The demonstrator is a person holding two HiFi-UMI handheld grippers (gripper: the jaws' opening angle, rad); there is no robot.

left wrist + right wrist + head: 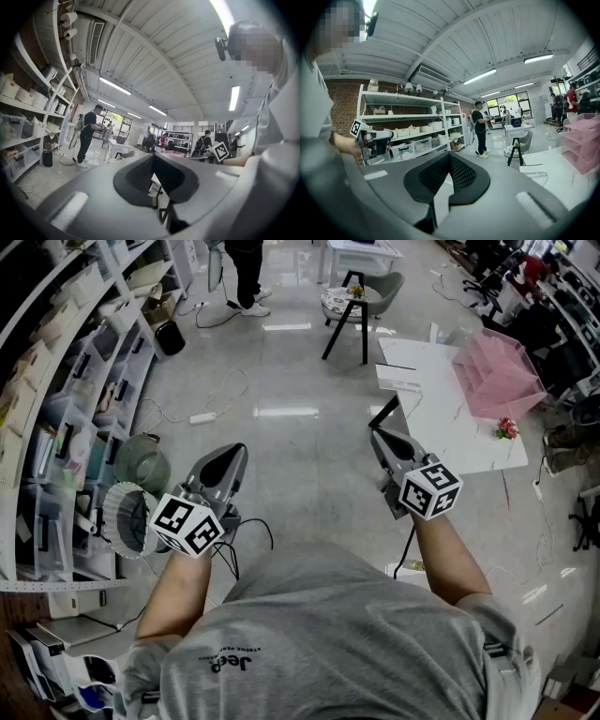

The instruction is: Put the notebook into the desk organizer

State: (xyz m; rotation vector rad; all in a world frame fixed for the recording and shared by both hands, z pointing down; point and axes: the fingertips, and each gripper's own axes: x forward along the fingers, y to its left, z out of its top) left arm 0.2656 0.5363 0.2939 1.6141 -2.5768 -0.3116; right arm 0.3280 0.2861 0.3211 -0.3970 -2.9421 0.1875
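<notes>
While standing over the shiny grey floor [281, 381], holding the left gripper [231, 456] and the right gripper [379, 435] out in front, both about level and both up in the air. Pressing the left fingers [136, 177] together at the tips — gripping nothing at all. Pressing the right fingers [436, 177] fully together too, again with nothing between them. Looking at the notebook [399, 377] lying flat on the white counter [450, 427], near the corner closest to the right gripper. Pointing the right gripper toward that corner, close by but not touching the notebook. Looking also at the pink desk organizer [497, 376] standing farther back on the same counter, apart from the notebook — notebook not inside it. Noticing a small bunch of flowers [507, 428] sitting just beside it. Standing next to tall white shelves [66, 362] full of boxes on the left, with a chair [361, 296] and a person [247, 273] standing far across the room.
</notes>
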